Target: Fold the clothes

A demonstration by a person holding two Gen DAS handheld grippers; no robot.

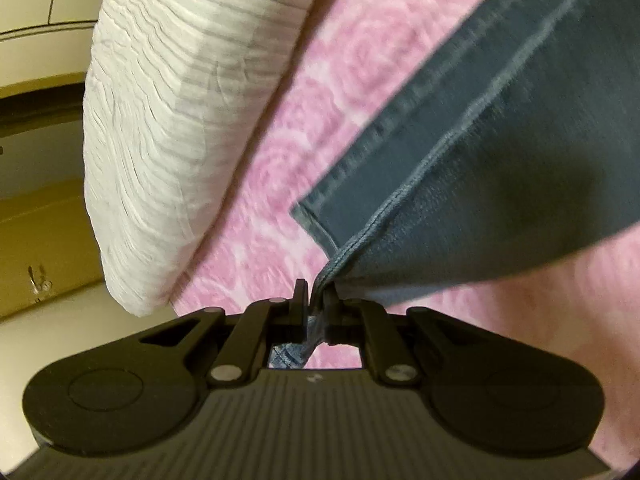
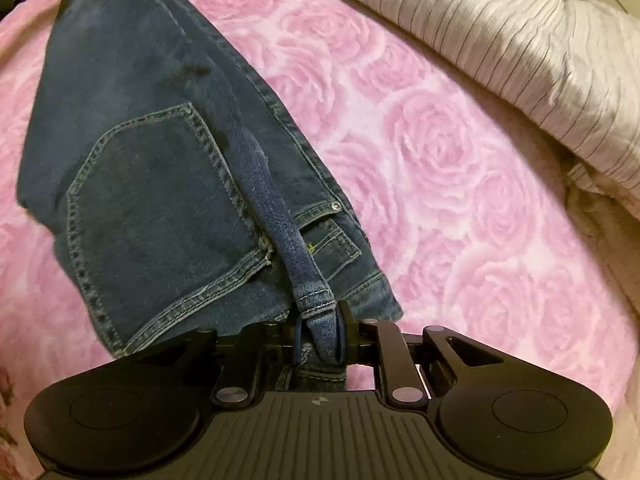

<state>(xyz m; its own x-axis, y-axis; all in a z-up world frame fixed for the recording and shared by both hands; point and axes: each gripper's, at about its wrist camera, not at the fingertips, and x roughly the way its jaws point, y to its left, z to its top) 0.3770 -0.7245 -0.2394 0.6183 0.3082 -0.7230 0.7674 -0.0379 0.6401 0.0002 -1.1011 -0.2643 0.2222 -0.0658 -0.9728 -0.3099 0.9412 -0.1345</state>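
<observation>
A pair of dark blue jeans hangs over a pink rose-patterned blanket. In the right wrist view my right gripper is shut on the waistband end, beside a back pocket with light stitching. The left wrist view shows a leg hem of the jeans, seam outward, with my left gripper shut on its corner. The cloth stretches up and away from both grippers, lifted off the blanket.
A white ribbed pillow lies on the blanket to the left of the hem; the same pillow runs along the top right of the right wrist view. Beyond the pillow are a pale wall and yellowish furniture.
</observation>
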